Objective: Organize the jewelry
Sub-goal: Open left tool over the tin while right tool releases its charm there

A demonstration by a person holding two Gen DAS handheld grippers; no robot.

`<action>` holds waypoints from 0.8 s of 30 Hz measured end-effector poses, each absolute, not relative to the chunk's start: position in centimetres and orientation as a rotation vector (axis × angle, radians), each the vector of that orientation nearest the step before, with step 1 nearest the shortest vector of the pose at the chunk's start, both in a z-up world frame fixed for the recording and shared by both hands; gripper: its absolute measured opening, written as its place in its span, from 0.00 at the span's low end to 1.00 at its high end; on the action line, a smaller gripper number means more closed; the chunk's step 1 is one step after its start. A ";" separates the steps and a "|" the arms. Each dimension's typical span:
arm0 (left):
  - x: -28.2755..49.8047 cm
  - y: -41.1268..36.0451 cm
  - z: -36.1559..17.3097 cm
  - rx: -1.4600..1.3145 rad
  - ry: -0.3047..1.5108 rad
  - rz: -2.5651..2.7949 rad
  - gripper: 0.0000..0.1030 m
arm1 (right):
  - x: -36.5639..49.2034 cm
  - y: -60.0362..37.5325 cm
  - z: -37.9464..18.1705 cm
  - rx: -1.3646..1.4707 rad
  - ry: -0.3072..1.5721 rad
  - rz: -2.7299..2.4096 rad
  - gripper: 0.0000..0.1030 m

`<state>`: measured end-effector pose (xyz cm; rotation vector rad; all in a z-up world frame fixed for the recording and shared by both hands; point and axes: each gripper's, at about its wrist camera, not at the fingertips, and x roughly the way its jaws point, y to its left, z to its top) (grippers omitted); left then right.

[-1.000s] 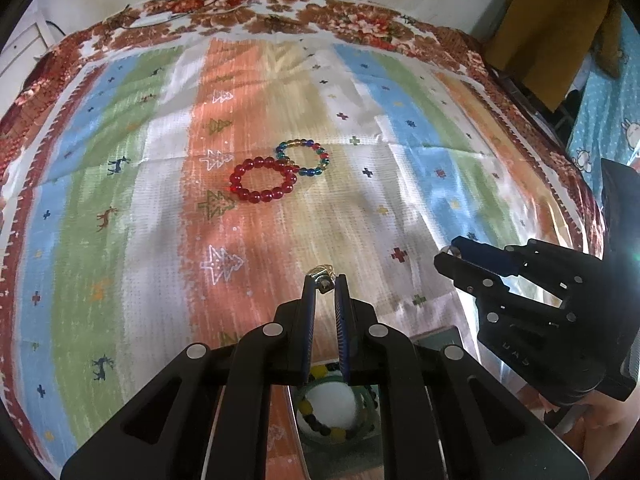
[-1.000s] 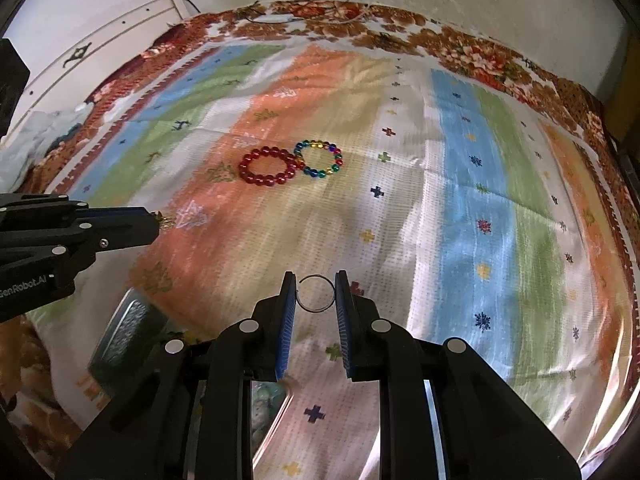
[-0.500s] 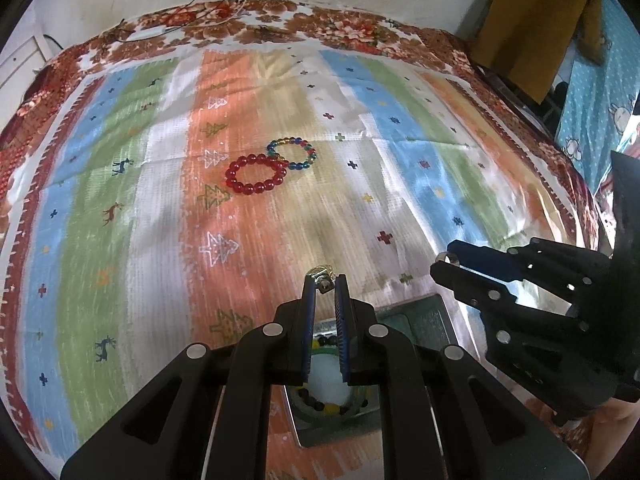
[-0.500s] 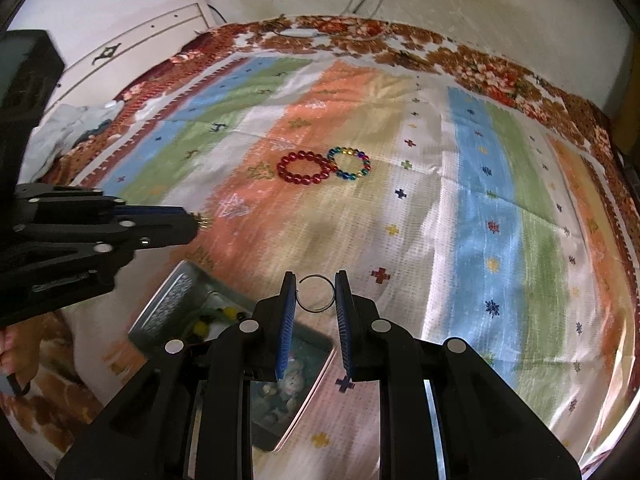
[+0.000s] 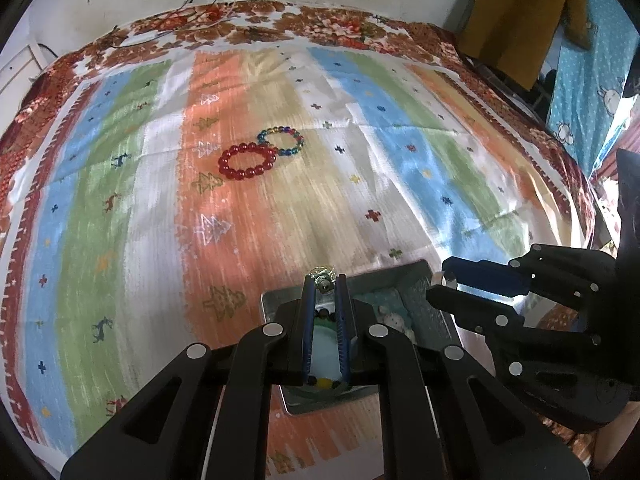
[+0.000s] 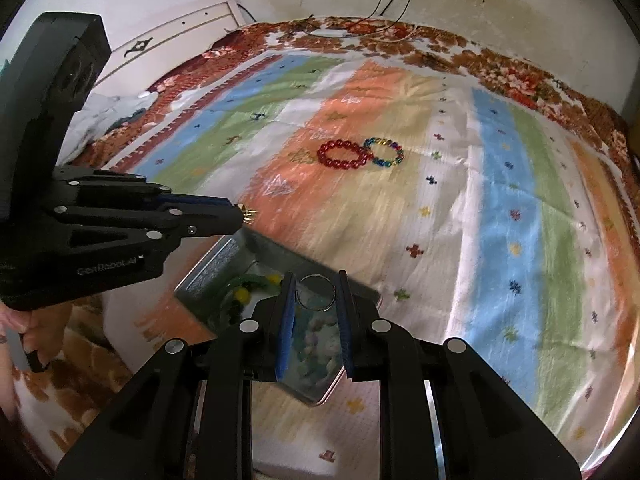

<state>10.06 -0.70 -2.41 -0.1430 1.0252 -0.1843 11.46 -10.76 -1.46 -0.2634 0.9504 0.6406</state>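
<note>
My left gripper (image 5: 325,285) clamped a small gold ring (image 5: 322,276) and my right gripper (image 6: 316,294) pinched a thin silver hoop (image 6: 316,293), both above the rectangular metal tin (image 6: 224,261). Releasing well meant lowering inside its rim before letting go, I judged.

The metal tin (image 6: 224,264) lies on the bedspread (image 6: 500,240). Well behind the tin lie the two bead bracelets, touching; the larger-bead bracelet (image 6: 344,155) lies left of the smaller-bead bracelet (image 6: 386,153).
</note>
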 end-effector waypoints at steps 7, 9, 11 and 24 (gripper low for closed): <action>9.7 -1.4 -2.8 -0.134 1.040 -0.204 0.09 | 10.8 -10.8 -2.1 -0.250 0.984 0.673 0.20; 9.8 -1.5 -3.0 -0.141 1.054 -0.210 0.09 | 10.7 -10.8 -2.3 -0.249 0.992 0.679 0.20; 10.0 -1.2 -3.2 -0.161 1.070 -0.205 0.27 | 10.7 -10.7 -2.2 -0.252 0.992 0.683 0.25; 10.6 2.1 -2.9 -0.261 1.045 -0.097 0.39 | 12.4 -12.1 -2.1 -0.216 0.984 0.599 0.46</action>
